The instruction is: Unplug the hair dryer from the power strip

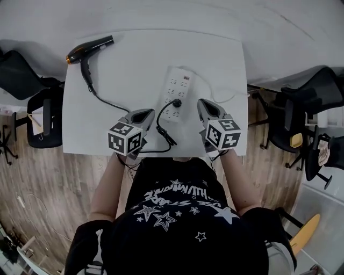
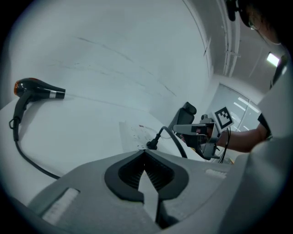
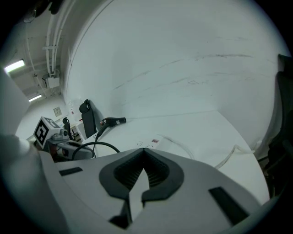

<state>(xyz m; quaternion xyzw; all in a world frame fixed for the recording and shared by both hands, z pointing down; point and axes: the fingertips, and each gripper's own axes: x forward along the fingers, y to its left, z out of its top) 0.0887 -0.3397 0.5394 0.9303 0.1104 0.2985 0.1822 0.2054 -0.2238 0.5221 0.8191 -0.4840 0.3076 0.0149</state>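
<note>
White strip [image 1: 175,86] could lift with the plug [image 1: 176,102] if unheld; left claw [image 1: 146,113] and right claw [image 1: 204,103] flanked it, pressed together.

This looks like an office or a work room. A big flat white table [image 1: 102,123] stands by a plain white wall [image 1: 161,13]. Black office chairs [image 1: 45,115] stand at both sides of the table, on a floor of grey-brown wooden planks [image 1: 48,182]. Long bright lamps [image 3: 14,66] shine on the ceiling, and thin white pipes [image 3: 49,41] run up high near them.
</note>
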